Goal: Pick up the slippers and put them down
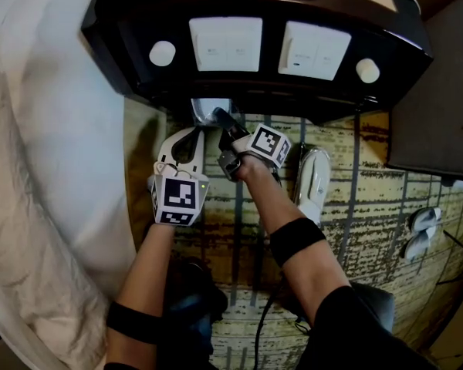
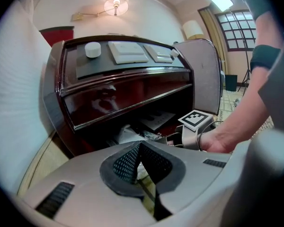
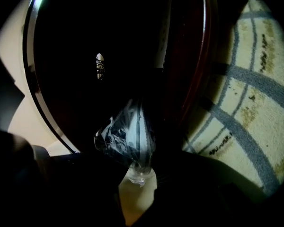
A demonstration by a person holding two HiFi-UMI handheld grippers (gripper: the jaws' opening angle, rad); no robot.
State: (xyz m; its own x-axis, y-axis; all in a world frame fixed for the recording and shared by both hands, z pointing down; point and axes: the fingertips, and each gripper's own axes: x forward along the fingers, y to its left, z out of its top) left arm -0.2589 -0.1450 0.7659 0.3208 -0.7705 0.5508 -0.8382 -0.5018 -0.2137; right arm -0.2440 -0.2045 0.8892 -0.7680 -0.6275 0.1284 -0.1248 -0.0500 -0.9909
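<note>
My right claw (image 1: 218,118) reaches into the low opening of the nightstand (image 1: 116,33). Its jaws pinch the bottom corner of a clear plastic pack (image 3: 128,136). The view is dark, so the contents are probably the wrapped slippers. The pack sits at the mouth of that opening. My left claw (image 2: 140,148) is pressed together and empty, just beside the right one. A white slipper (image 1: 315,182) lies on the patterned carpet (image 1: 370,206) near my right forearm.
</note>
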